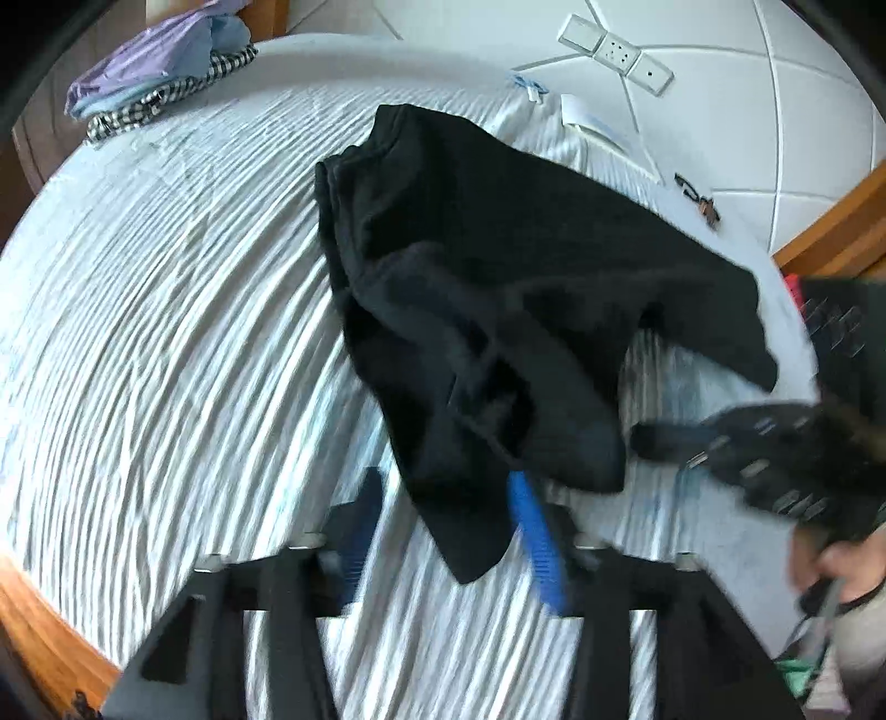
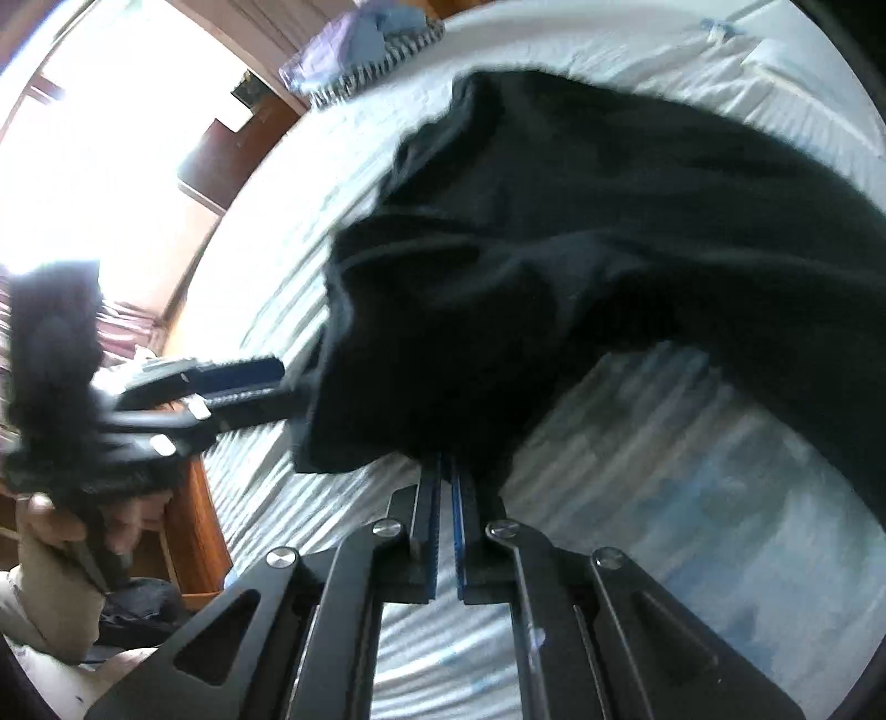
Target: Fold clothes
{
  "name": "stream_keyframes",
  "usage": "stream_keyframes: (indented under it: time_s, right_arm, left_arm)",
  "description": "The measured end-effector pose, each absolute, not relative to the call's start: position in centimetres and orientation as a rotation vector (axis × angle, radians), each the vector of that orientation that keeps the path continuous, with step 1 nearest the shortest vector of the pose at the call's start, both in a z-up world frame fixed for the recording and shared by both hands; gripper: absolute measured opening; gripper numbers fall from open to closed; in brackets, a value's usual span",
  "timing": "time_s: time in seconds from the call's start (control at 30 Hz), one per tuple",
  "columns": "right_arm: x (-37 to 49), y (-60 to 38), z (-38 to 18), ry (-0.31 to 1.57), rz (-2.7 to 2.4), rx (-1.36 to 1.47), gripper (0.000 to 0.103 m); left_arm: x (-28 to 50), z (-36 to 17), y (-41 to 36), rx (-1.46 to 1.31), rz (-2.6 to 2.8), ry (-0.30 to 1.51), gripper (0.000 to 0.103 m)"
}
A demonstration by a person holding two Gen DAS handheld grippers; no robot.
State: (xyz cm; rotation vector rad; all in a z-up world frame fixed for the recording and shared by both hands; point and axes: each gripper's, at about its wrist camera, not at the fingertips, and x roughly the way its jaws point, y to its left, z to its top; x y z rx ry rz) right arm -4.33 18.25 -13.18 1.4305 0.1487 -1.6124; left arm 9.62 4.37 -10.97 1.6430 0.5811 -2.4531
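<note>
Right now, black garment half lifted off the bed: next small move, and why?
Probably close the left hand-held gripper on the hanging hem. Its fingers stand apart around the black garment, while the right hand-held gripper is already shut on another edge. Two grips would let you spread it over the striped bed sheet.

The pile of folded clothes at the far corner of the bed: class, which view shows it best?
The left wrist view: the pile of folded clothes is sharp there, lilac and blue layers over checked fabric. The right wrist view shows the same pile smaller, blurred and washed by window glare.
</note>
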Motion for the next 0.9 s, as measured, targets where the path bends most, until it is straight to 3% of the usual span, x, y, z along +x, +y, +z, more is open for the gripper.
stream_keyframes:
  time_s: [0.27, 0.3, 0.33, 0.4, 0.5, 0.73, 0.9]
  right_arm:
    - [-4.3, 17.7, -14.1, 0.162, -1.608, 1.455, 0.004]
    - [-4.1, 17.3, -14.7, 0.179, -1.607, 1.462, 0.004]
    - [-3.8, 16.8, -15.2, 0.200, -1.605, 1.467, 0.004]
    - [-3.2, 16.2, -15.4, 0.223, -1.610, 1.432, 0.004]
    - [-3.0, 15.5, -15.2, 0.234, -1.608, 1.413, 0.004]
    - [-6.7, 16.8, -9.7, 0.007, -1.610, 1.326, 0.004]
    - [-12.0, 16.2, -7.1, -0.058, -1.687, 1.290, 0.004]
  left_arm:
    - [9.1, -13.3, 5.6, 1.662, -2.427, 0.546, 0.062]
    - [9.0, -13.3, 5.9, 1.662, -2.430, 0.523, 0.058]
    - [8.9, -13.3, 6.2, 1.662, -2.434, 0.495, 0.037]
    - [8.7, -12.8, 6.5, 1.653, -2.449, 0.461, 0.012]
    - [8.5, -11.0, 6.4, 1.614, -2.490, 0.465, 0.010]
    - [6.1, -4.6, 3.2, 1.515, -2.636, 0.542, 0.010]
    - [-1.0, -3.5, 0.5, 1.505, -2.658, 0.613, 0.010]
